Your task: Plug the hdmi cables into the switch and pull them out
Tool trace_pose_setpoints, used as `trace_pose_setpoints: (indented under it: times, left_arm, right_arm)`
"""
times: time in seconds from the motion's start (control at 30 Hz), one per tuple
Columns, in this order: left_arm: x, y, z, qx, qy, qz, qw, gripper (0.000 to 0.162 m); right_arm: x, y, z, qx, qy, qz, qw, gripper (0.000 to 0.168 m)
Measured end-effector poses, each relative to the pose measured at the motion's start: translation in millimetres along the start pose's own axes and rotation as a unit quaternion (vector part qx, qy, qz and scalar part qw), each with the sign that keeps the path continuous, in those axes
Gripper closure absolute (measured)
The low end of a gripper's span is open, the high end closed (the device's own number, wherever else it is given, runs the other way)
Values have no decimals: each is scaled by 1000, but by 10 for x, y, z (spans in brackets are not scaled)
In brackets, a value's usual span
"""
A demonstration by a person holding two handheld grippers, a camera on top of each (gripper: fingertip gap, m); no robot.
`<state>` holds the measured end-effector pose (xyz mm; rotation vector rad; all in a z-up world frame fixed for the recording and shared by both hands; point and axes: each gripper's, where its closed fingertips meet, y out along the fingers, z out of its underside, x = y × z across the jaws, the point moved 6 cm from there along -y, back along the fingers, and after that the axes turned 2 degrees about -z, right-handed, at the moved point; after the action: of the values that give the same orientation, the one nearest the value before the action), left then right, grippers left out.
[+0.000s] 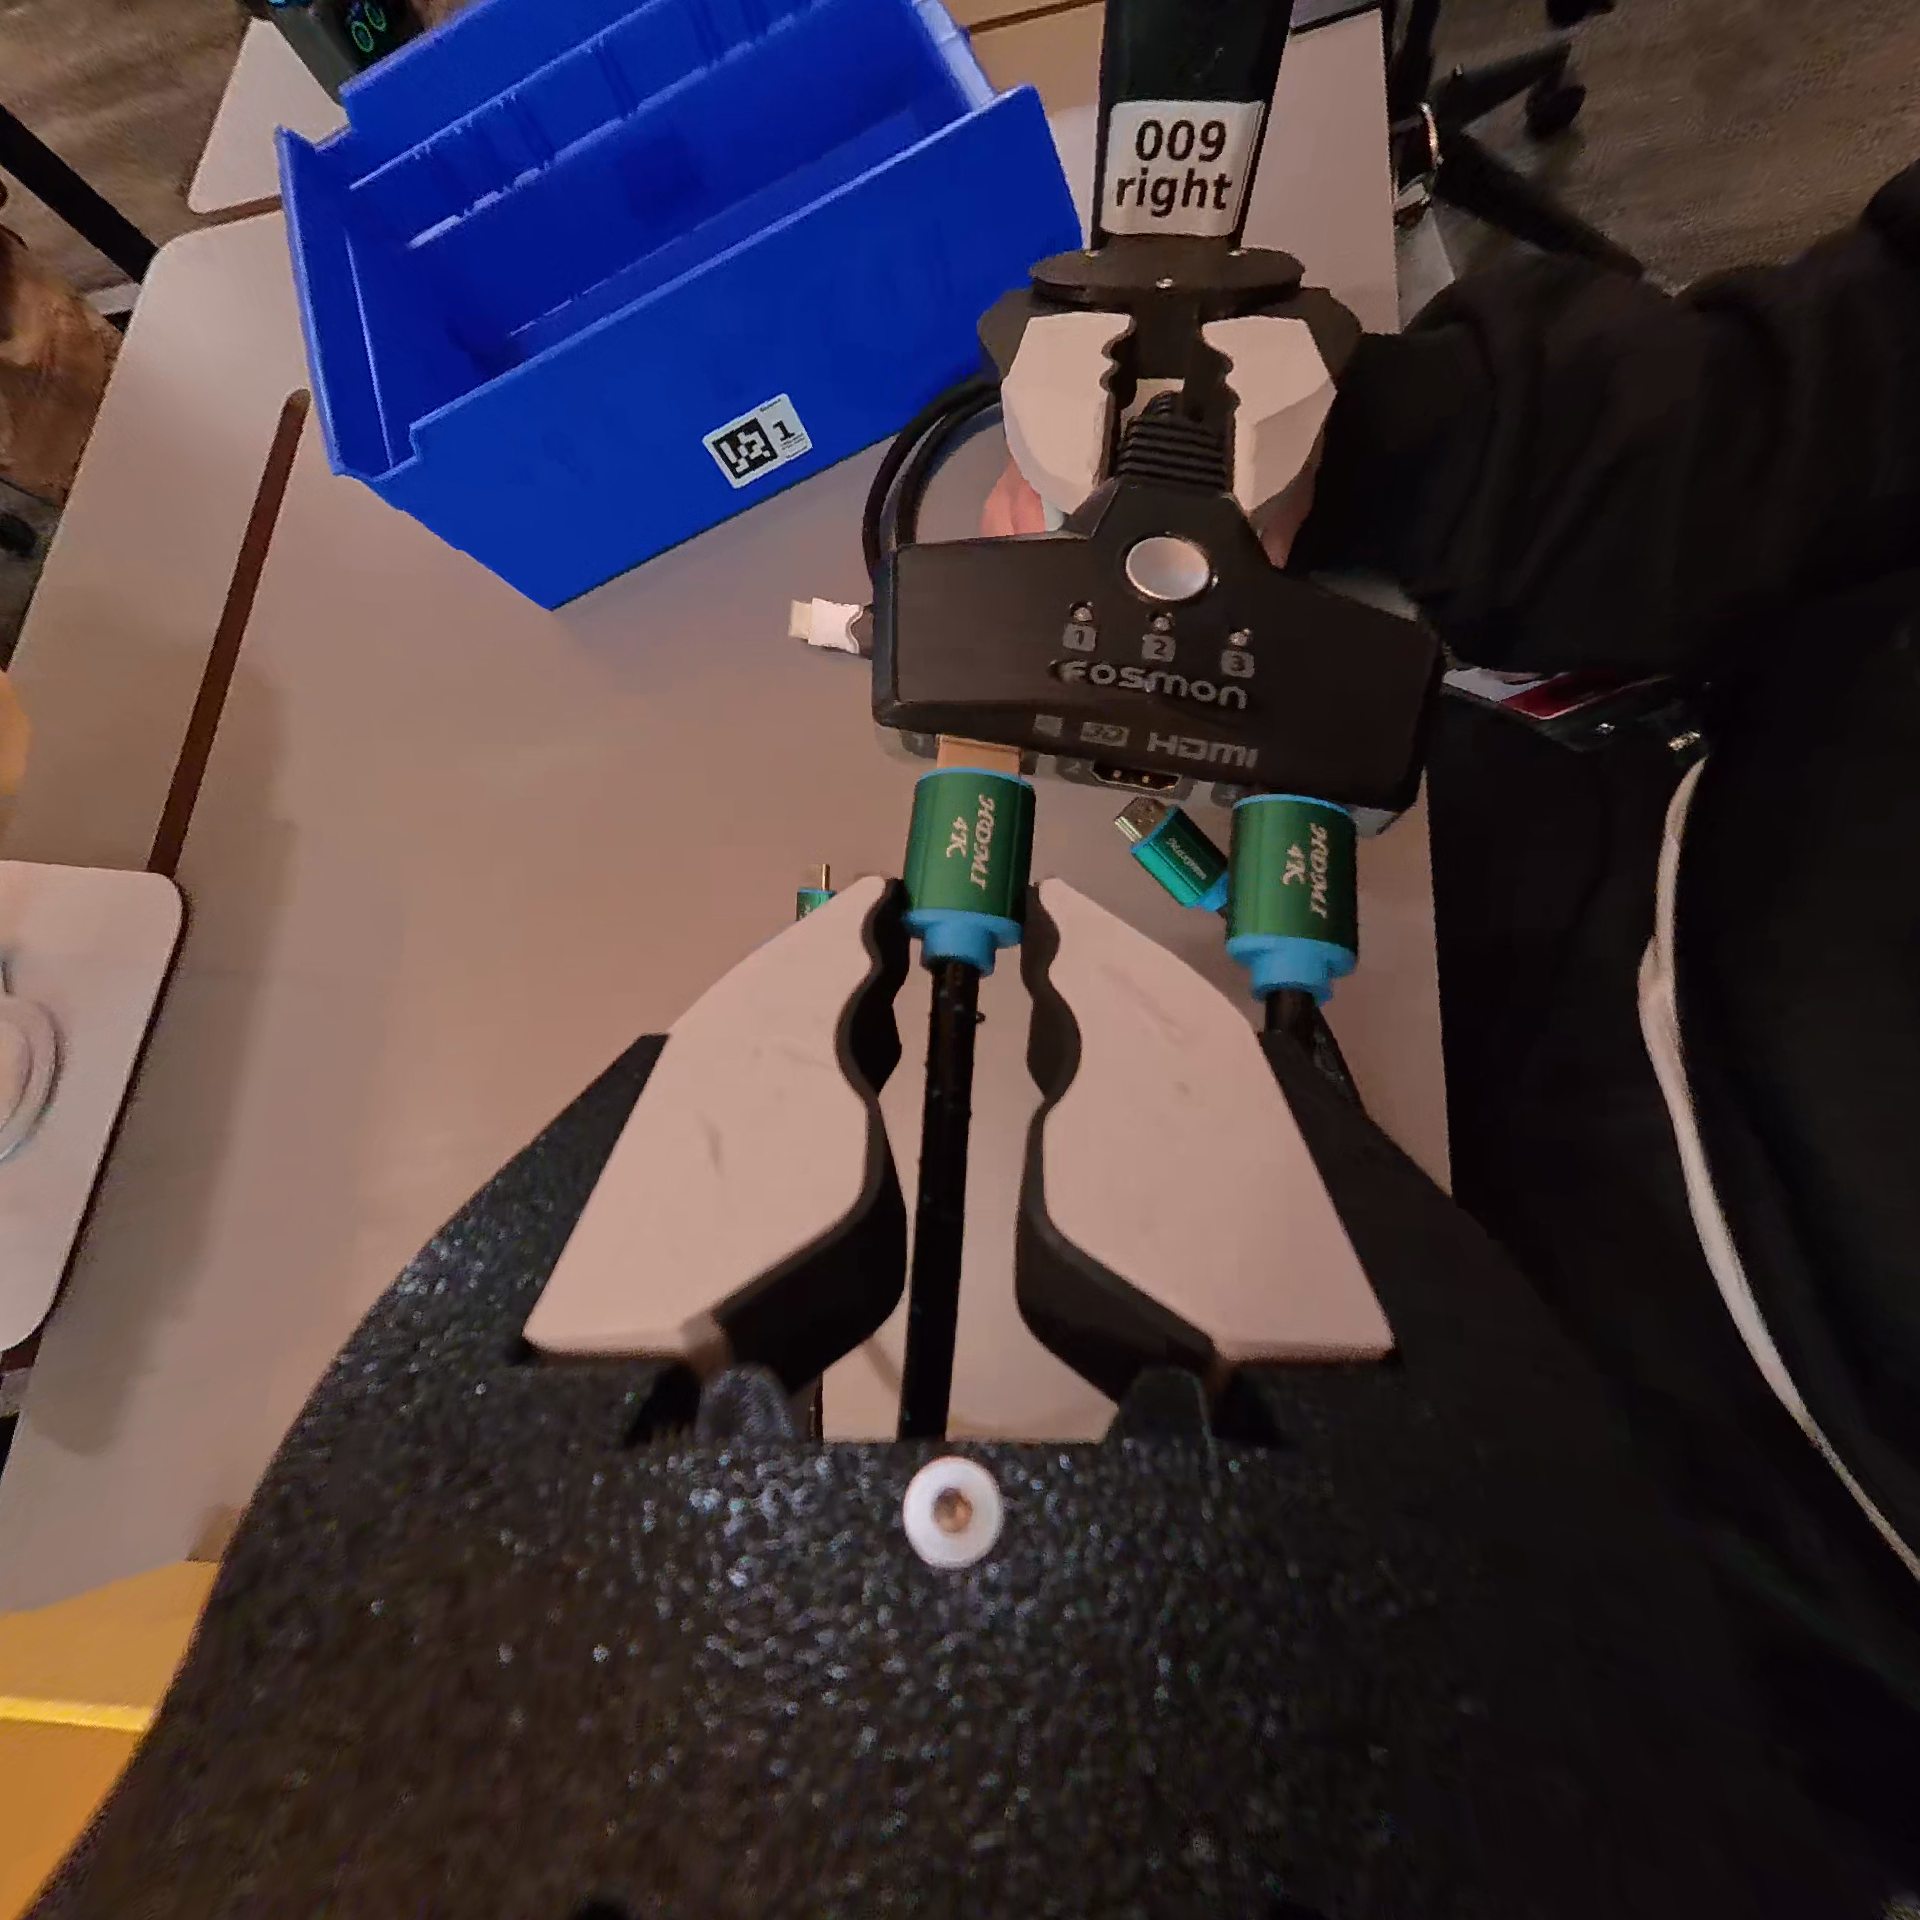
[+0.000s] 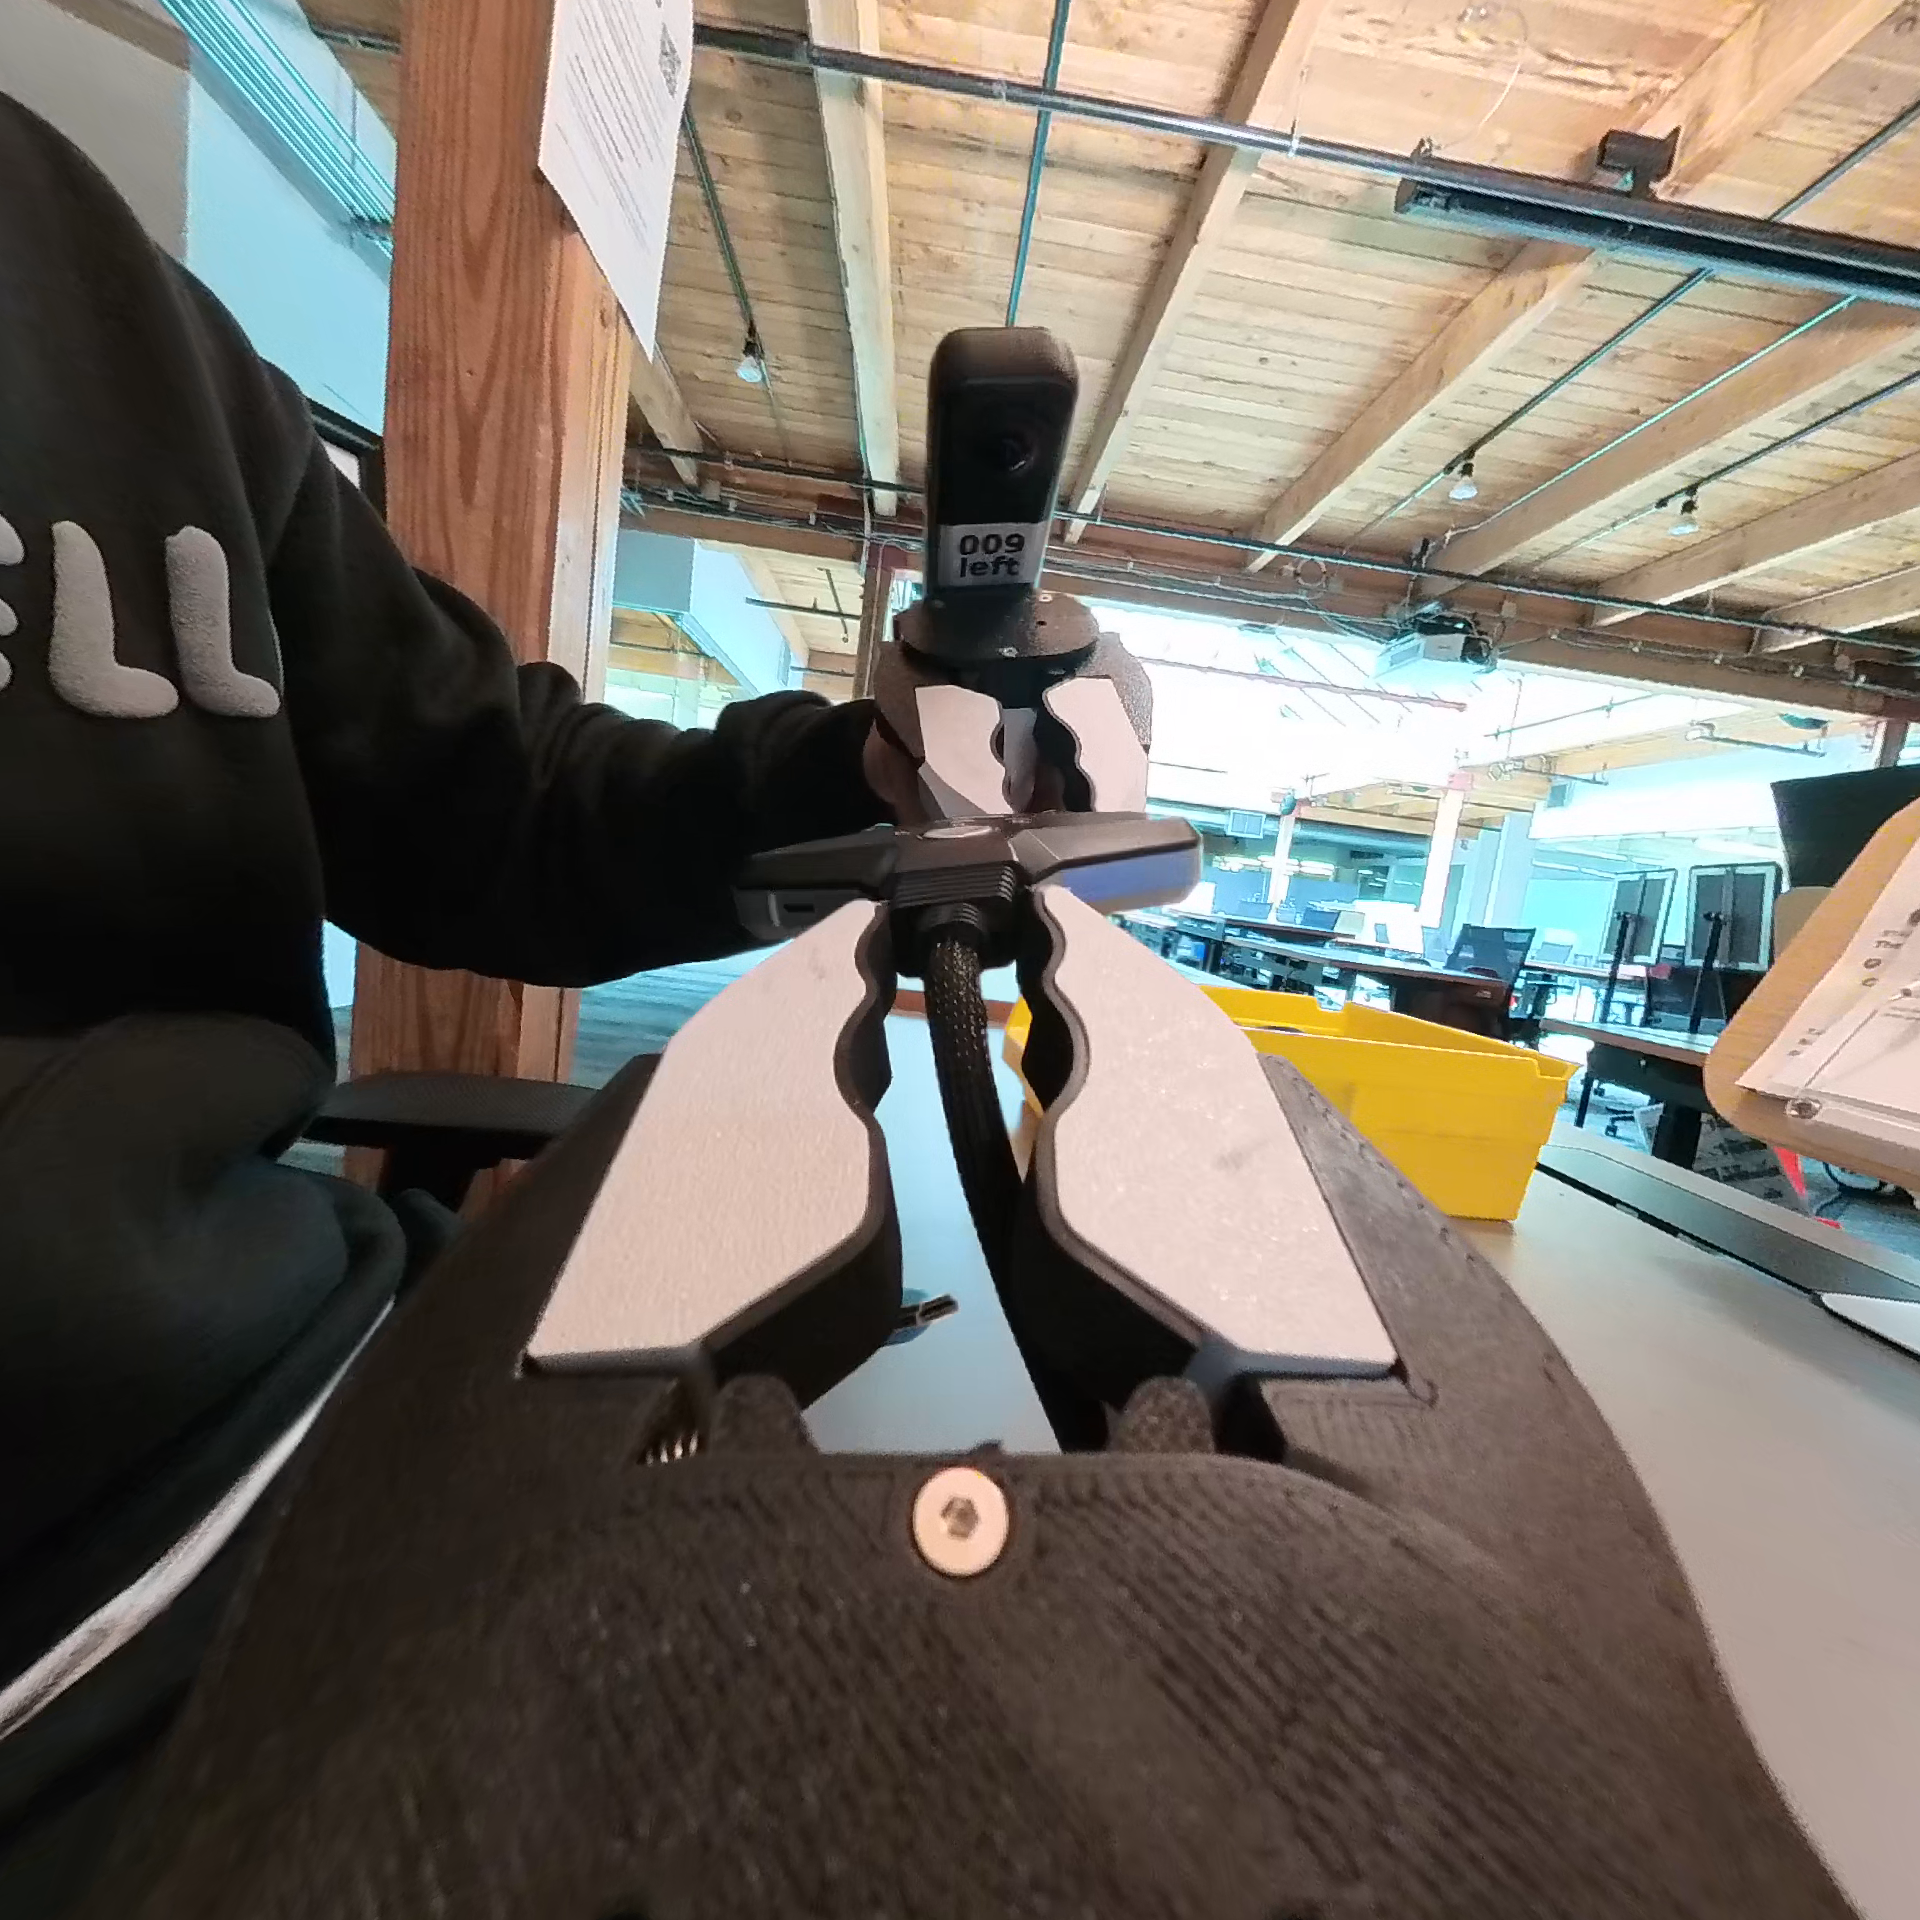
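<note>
The black HDMI switch (image 1: 1143,644) is held above the table, ports facing my left gripper. My left gripper (image 1: 966,899) is shut on a green HDMI plug (image 1: 966,847) with a blue collar. The plug's gold tip (image 1: 977,756) sits partly in the switch's left port. A second green plug (image 1: 1294,883) is seated in the right port. The middle port (image 1: 1127,777) is empty. My right gripper (image 2: 961,909), which also shows in the left wrist view (image 1: 1174,416), is shut on the switch's ribbed cable neck (image 2: 956,883). The switch (image 2: 1091,857) shows edge-on there, with the left gripper (image 2: 1023,769) behind it.
A blue divided bin (image 1: 623,312) stands at the back left of the table. A teal connector (image 1: 1174,847) and a white connector (image 1: 826,623) lie under and beside the switch. A yellow bin (image 2: 1403,1081) sits on the table. A person's black sleeve (image 1: 1610,468) is on the right.
</note>
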<state>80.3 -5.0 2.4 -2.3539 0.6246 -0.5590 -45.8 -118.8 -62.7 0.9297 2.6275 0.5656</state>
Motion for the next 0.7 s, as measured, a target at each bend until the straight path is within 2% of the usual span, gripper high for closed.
trace_pose_setpoints:
  times: [0.17,0.23,0.33,0.5,0.7]
  left_arm:
    - [-44,10,19,32,16,32,999,141]
    - [-23,18,31,55,27,19,998,141]
    - [-6,17,-39,14,-7,7,1000,141]
    - [-15,37,-18,4,-17,11,1000,141]
    - [-89,6,-39,8,16,2,1000,141]
  right_arm:
    - [39,29,43,15,11,-20,1000,145]
    - [27,38,46,20,1,-9,1000,145]
    - [6,11,-12,-4,0,-3,1000,145]
    - [11,0,-14,-2,-3,-6,1000,145]
    - [30,-10,-44,-3,-13,-19,1000,146]
